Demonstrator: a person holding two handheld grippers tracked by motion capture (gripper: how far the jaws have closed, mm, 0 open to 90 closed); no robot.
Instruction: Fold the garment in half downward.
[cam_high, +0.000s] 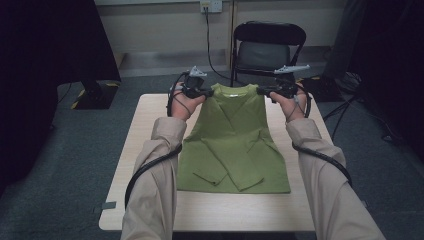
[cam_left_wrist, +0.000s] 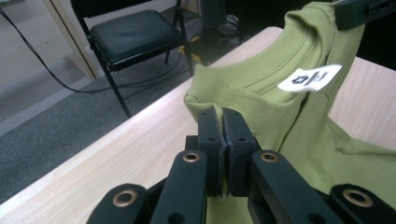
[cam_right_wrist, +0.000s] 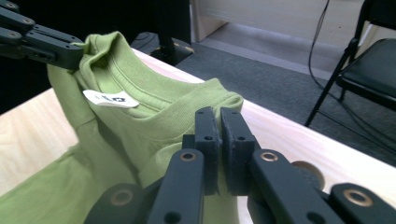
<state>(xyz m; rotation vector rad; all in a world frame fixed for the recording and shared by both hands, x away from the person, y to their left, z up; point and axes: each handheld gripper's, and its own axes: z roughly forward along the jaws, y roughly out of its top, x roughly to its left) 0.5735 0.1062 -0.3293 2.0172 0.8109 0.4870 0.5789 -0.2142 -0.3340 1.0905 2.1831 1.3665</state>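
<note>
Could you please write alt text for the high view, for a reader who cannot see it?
A person's two grippers, left gripper and right gripper, pinch the shoulders of a green shirt, lifting its collar end off a pale wooden table. A black folding chair stands behind.

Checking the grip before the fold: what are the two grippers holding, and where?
Both hold the green shirt: left gripper and right gripper each pinch a shoulder beside the collar.
</note>
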